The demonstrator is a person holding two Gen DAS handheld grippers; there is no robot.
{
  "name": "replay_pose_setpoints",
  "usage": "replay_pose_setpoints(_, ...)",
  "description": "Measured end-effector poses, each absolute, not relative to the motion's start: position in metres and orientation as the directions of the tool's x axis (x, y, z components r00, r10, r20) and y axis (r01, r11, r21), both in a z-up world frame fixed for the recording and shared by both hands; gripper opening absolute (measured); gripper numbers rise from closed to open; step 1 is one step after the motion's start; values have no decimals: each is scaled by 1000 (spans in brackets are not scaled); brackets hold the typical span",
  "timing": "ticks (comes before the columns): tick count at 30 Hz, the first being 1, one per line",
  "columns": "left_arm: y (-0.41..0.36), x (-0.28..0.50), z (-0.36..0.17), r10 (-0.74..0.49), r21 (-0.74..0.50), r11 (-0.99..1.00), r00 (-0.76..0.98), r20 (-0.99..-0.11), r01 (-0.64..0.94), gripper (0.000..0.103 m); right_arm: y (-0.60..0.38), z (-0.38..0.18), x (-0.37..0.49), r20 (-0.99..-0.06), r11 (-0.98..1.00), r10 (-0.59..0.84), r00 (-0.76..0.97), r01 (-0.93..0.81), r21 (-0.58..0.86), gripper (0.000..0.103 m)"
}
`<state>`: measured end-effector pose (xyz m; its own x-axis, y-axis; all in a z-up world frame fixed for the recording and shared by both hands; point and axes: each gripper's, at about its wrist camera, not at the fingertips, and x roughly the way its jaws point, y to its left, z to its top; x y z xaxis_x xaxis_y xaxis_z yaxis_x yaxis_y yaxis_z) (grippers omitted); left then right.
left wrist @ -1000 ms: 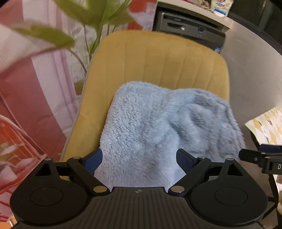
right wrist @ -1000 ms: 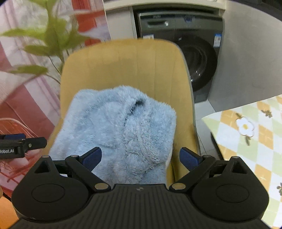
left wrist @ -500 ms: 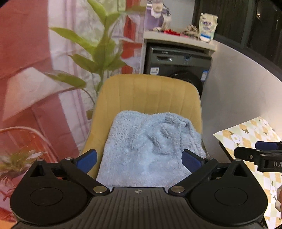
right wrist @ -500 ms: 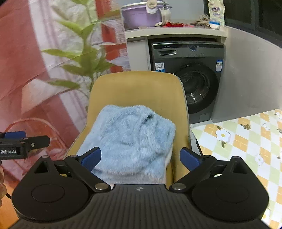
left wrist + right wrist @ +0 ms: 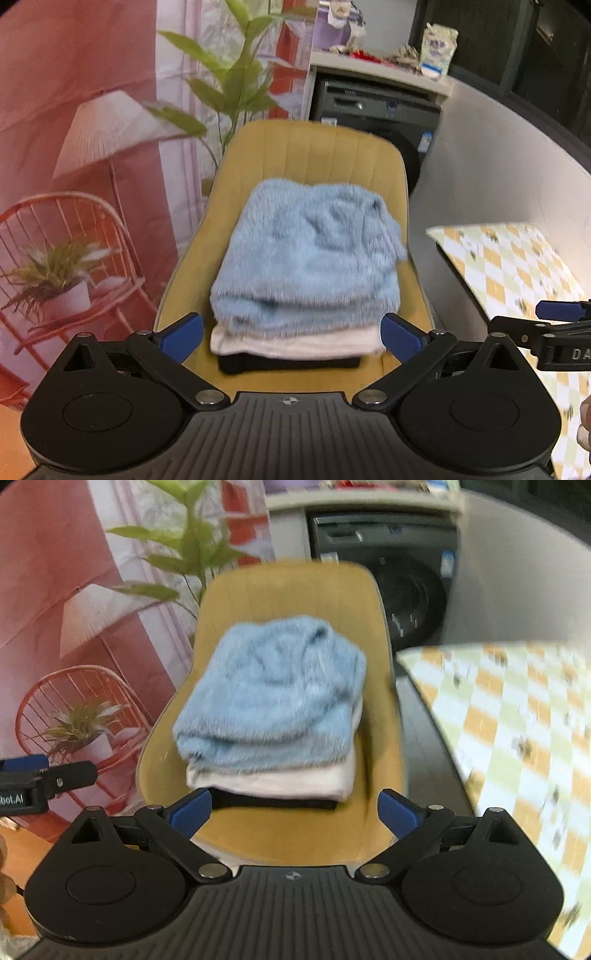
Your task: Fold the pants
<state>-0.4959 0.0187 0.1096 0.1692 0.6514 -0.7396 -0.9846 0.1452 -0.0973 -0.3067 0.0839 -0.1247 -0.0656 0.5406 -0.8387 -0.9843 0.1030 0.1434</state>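
Three folded garments sit stacked on the yellow chair in front of you: the fluffy blue pants on top, a pale pink piece under them, and a black piece at the bottom. The blue pants lie folded into a thick bundle on the middle of the chair seat, with their folded edge toward you and their far side near the chair back.

Your left gripper has its jaws spread wide apart, with nothing between them; it hangs on the near side of the chair, clear of the stack. Your right gripper is in the same state: jaws wide apart, nothing held, just off the front edge of the chair seat.

Beyond the chair back stands a dark washing machine, and a leafy green plant rises to the left of the chair. To the right of the chair lies the surface with the checked cloth. Left of the chair hangs a pink printed backdrop.
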Motion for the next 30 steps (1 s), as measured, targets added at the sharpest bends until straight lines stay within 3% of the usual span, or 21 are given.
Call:
replay_pose_setpoints(13,21,-540,83,542,-71,192,166,-824,-979,103,72,-136,-347,-864,182,503,1,-978,105,98)
replay_pose_setpoints(30,8,-544,82,564,-56,243,188,-804,-968,103,72,-131,-358,-861,220,507,33,-971,92,98)
